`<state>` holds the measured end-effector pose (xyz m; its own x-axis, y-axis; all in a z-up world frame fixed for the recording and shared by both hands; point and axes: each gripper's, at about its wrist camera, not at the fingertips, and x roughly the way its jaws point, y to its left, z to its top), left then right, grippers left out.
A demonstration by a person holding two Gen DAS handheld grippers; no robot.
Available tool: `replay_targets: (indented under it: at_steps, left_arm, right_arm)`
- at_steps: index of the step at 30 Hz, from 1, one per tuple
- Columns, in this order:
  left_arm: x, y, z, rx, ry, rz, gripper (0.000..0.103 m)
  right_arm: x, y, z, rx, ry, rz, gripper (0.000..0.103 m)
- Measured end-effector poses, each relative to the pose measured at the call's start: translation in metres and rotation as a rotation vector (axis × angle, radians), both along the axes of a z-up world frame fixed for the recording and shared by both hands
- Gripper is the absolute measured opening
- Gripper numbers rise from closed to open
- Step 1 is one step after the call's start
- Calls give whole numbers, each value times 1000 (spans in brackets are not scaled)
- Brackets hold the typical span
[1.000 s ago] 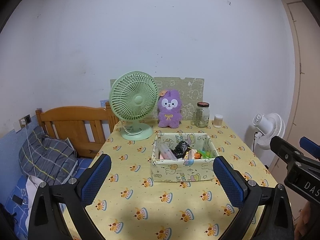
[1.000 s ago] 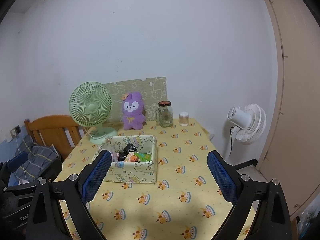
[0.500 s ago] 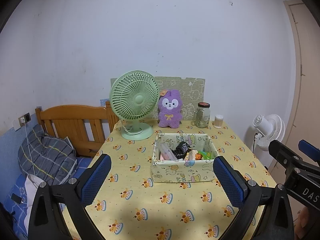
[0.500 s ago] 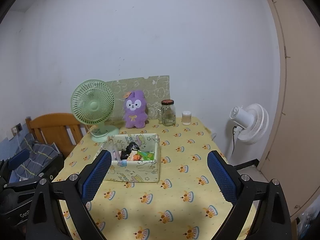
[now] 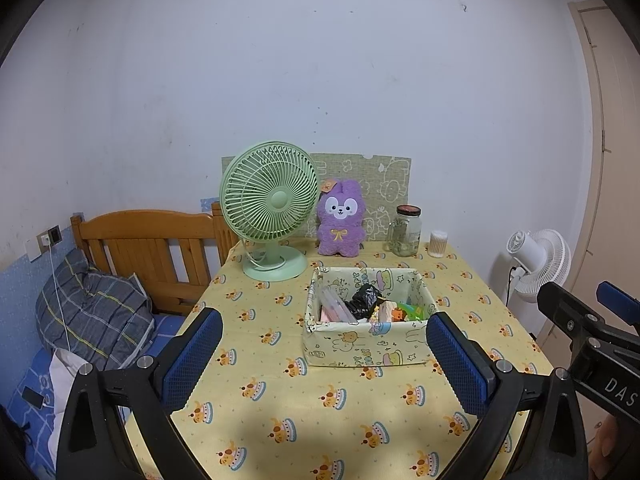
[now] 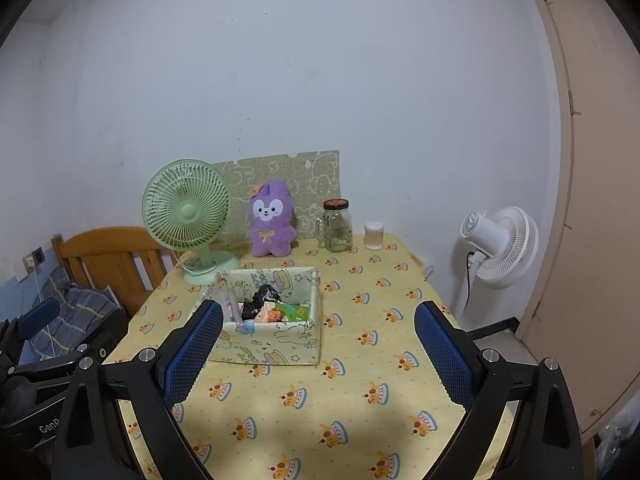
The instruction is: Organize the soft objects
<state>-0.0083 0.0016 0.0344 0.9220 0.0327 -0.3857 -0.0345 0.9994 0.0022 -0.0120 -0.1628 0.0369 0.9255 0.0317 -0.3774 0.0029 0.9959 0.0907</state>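
- The left gripper (image 5: 320,356) hangs above the near edge of the table covered in a yellow cake-print cloth (image 5: 360,408), its blue-padded fingers (image 5: 192,356) spread wide with nothing between them.
- The right gripper (image 6: 318,350) hovers just beside it at 3 o'clock, jaws equally wide apart and empty.
- The square fabric box with cartoon print (image 5: 366,344) sits at mid-table, at 12 o'clock from the left gripper, holding a crumpled black item (image 5: 362,300), a pink packet (image 5: 332,312) and small orange and green pieces.
- The purple plush bunny with a yellow bow (image 5: 340,224) sits upright at the far edge, against a green cartoon-print board (image 5: 384,176) leaning on the wall.
- A mint-green desk fan (image 5: 270,208) stands at 9 o'clock from the bunny, its base near the box's far left corner.
- A lidded glass jar (image 5: 406,230) and a small white container (image 5: 438,238) stand at 3 o'clock from the bunny.
- A white floor fan (image 6: 500,242) stands off the table's right side; a wooden bed frame (image 5: 148,248) with a grey plaid pillow (image 5: 88,308) lies off the left.
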Motion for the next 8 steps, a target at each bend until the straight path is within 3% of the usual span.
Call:
replay_targets:
  at_steps: [8]
  left_arm:
    - [2, 0, 0, 3, 0, 2, 103]
  right_arm:
    - [0, 2, -1, 3, 1, 2, 98]
